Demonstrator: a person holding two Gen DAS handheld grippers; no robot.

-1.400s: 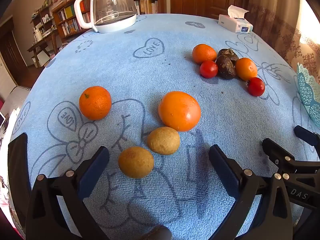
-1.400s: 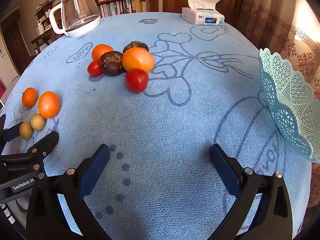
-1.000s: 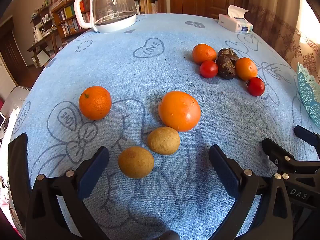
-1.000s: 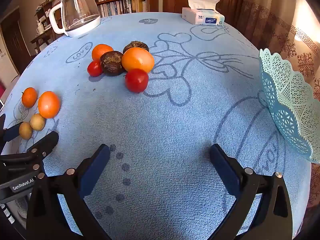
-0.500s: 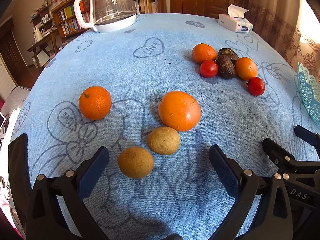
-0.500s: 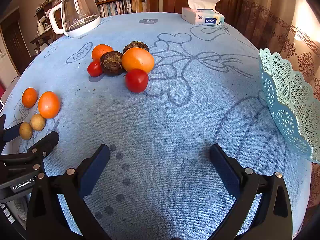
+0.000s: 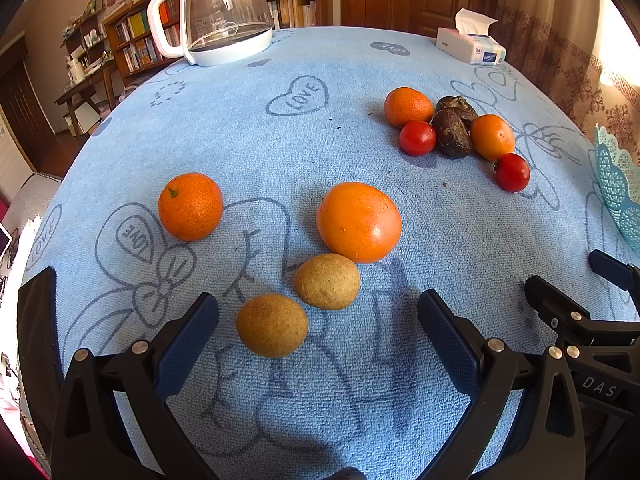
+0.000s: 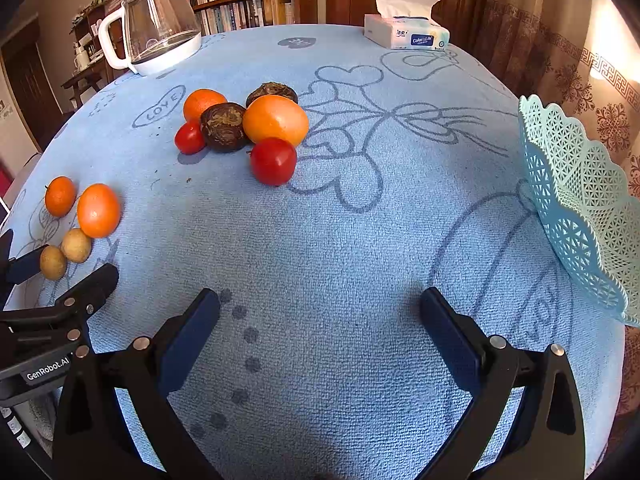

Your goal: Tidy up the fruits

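Note:
My left gripper (image 7: 318,312) is open and empty just above the blue cloth, with two tan round fruits (image 7: 272,325) (image 7: 327,281) between and ahead of its fingers. A large orange (image 7: 359,222) and a tangerine (image 7: 190,206) lie beyond. A far cluster holds an orange (image 8: 276,120), a tangerine (image 8: 203,102), two dark brown fruits (image 8: 224,127) and two red tomatoes (image 8: 273,161). My right gripper (image 8: 320,318) is open and empty over bare cloth. A pale blue lattice basket (image 8: 576,208) stands to its right.
A glass kettle (image 7: 224,12) with a white base stands at the far left of the table. A tissue box (image 8: 406,32) sits at the far edge. The round table drops off on all sides. Bookshelves and a wooden door stand behind.

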